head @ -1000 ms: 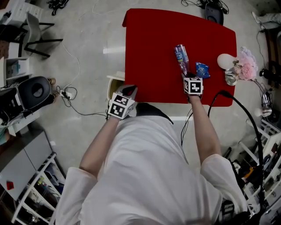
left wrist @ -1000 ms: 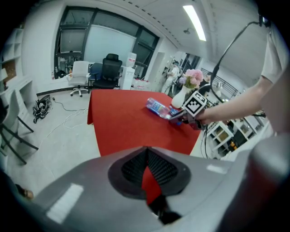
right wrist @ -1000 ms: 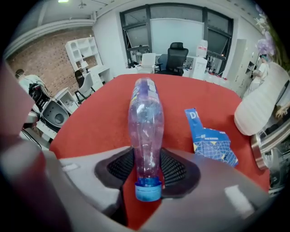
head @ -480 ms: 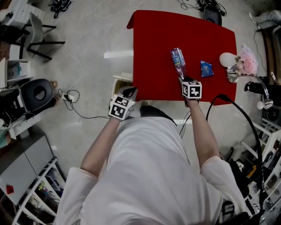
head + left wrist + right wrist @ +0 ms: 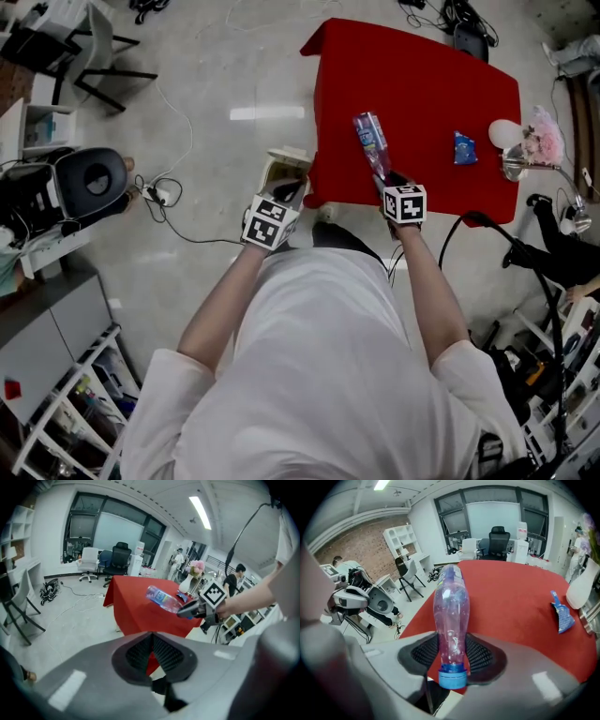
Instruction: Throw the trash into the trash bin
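Far left: I see a black round machine (image 5: 92,178) on the floor, with a tangle of cable (image 5: 159,195) just beside it.
Trash bin: a pale open bin (image 5: 273,172) stands on the floor, just off the near left corner of the red table (image 5: 427,98).
Left gripper: my left gripper (image 5: 290,191) hangs over the bin's near side, pointing down and forward. In the left gripper view its pads meet at the tips, and I see nothing caught between them.
Bottle: the clear plastic bottle (image 5: 371,142) with a blue label is in the air above the table's near left part. It tilts, base up and away from me, blue cap toward the gripper. It is to the right of the bin and not over it.
Right gripper: my right gripper (image 5: 385,176) is clamped on the bottle near the cap end. The right gripper view shows both pads pressing its sides, the cap sticking out behind them.
Blue wrapper: a crumpled blue wrapper (image 5: 464,147) lies on the table toward its right side, well apart from the bottle.
Far right: a white vase (image 5: 505,133) and pink flowers (image 5: 546,142) sit at the table's right edge.
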Action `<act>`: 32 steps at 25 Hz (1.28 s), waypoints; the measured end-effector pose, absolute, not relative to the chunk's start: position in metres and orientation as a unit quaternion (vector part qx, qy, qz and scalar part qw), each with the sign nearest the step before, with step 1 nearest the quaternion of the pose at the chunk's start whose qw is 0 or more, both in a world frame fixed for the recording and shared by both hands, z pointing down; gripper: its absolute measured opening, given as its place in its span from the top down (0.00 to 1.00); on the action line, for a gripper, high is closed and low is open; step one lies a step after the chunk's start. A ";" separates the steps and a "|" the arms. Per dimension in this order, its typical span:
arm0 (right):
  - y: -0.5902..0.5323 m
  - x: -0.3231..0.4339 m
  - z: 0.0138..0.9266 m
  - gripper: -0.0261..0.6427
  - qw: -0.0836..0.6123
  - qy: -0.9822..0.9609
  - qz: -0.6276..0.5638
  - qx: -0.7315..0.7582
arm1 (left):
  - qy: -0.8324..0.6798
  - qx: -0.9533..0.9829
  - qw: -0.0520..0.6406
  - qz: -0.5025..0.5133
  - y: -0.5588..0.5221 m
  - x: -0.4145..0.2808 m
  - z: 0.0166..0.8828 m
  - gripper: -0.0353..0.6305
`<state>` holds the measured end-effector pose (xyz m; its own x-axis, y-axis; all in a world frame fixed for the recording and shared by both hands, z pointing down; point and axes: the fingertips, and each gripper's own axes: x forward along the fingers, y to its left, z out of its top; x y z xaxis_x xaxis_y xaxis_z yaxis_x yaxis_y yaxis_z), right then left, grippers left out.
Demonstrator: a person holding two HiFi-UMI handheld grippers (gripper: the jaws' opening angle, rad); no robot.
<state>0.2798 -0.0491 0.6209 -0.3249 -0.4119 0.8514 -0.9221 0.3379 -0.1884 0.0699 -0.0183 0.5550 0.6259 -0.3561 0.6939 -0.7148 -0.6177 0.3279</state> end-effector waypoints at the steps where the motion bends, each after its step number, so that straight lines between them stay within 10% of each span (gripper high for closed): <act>1: -0.044 0.266 0.621 0.70 0.364 -0.738 0.351 0.448 | -0.317 0.848 0.304 0.296 -0.015 0.062 0.556 0.94; 32: 0.066 0.044 0.695 0.70 0.411 -0.761 0.383 0.324 | -0.334 0.815 0.356 0.313 0.047 -0.094 0.628 0.94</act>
